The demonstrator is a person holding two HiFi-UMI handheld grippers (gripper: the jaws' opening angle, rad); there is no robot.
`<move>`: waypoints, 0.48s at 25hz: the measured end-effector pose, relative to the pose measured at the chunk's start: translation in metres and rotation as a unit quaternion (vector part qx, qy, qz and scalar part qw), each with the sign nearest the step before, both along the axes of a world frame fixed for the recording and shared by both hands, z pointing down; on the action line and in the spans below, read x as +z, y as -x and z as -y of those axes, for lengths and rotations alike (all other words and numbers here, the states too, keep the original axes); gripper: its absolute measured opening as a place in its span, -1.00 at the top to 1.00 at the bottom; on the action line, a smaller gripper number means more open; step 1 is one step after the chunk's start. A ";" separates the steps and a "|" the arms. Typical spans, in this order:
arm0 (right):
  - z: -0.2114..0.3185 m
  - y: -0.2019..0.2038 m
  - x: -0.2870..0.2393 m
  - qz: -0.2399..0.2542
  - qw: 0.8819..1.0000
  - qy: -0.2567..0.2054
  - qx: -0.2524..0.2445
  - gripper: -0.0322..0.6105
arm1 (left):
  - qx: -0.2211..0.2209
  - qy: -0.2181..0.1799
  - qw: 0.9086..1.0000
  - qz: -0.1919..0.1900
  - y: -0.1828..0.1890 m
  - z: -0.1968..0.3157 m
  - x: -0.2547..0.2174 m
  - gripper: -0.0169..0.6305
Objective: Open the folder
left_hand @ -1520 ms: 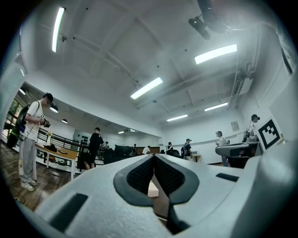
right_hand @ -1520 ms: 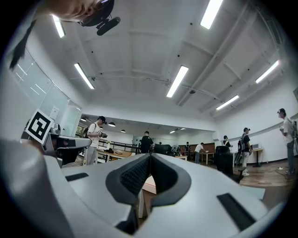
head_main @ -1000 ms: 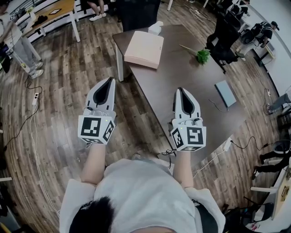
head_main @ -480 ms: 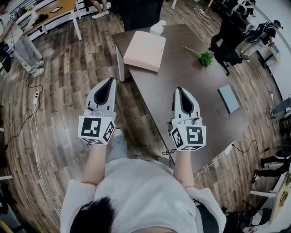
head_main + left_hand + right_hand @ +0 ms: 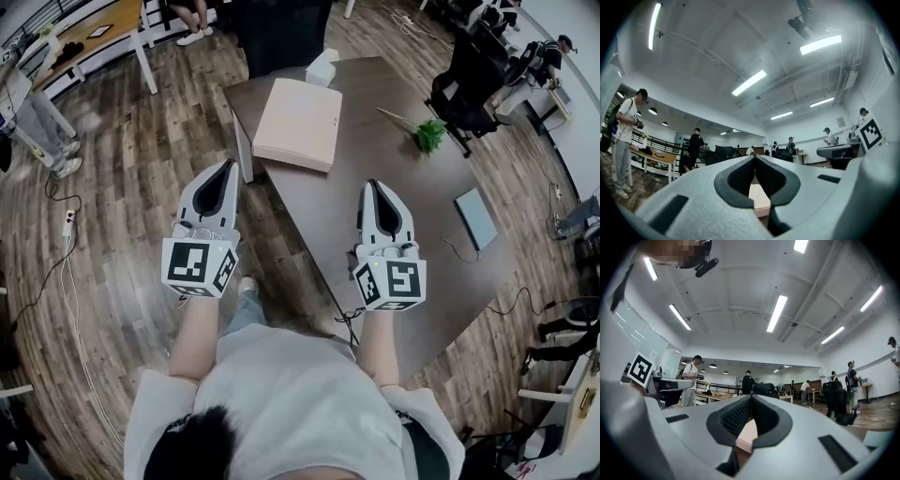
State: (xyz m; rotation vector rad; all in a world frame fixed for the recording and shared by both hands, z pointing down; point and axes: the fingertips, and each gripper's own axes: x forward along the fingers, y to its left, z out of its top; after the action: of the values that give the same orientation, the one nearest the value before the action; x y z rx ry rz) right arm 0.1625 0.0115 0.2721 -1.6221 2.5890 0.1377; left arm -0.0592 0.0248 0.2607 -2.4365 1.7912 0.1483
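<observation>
A closed pale pink folder [image 5: 300, 124] lies flat at the far left end of the dark brown table [image 5: 394, 178]. My left gripper [image 5: 228, 165] hovers over the wooden floor just left of the table's corner, short of the folder, shut and empty. My right gripper [image 5: 372, 186] hangs over the table's near part, also shut with nothing in it. Both point roughly level toward the folder. In the left gripper view the folder [image 5: 757, 198] shows below the closed tips of the left gripper [image 5: 754, 157]. In the right gripper view the folder [image 5: 746, 434] peeks under the right gripper [image 5: 751, 397].
A white tissue box [image 5: 322, 66] sits beyond the folder. A green plant sprig [image 5: 427, 135] and a grey tablet [image 5: 475, 217] lie on the table's right side. A black office chair [image 5: 459, 89] stands far right, a wooden desk [image 5: 94, 33] far left. Cables [image 5: 70, 281] run across the floor; people stand around.
The table and folder have drawn nearer in the head view as both grippers travelled forward together. Both stayed shut and kept their aim.
</observation>
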 end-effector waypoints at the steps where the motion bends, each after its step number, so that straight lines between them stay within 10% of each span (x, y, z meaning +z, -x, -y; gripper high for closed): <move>1: 0.009 0.006 -0.001 0.001 1.000 0.001 0.003 0.86 | 0.002 0.001 1.000 0.001 0.006 0.011 -0.001 0.92; 12: 0.103 0.058 -0.007 0.009 0.999 0.005 0.037 0.86 | 0.038 0.006 0.999 0.004 0.059 0.117 -0.006 0.92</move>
State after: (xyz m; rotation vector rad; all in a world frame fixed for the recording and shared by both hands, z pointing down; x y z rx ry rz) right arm 0.1047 -0.0915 0.2652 -1.7152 2.5224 0.1150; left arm -0.1183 -0.0925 0.2546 -2.5111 1.7010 0.1358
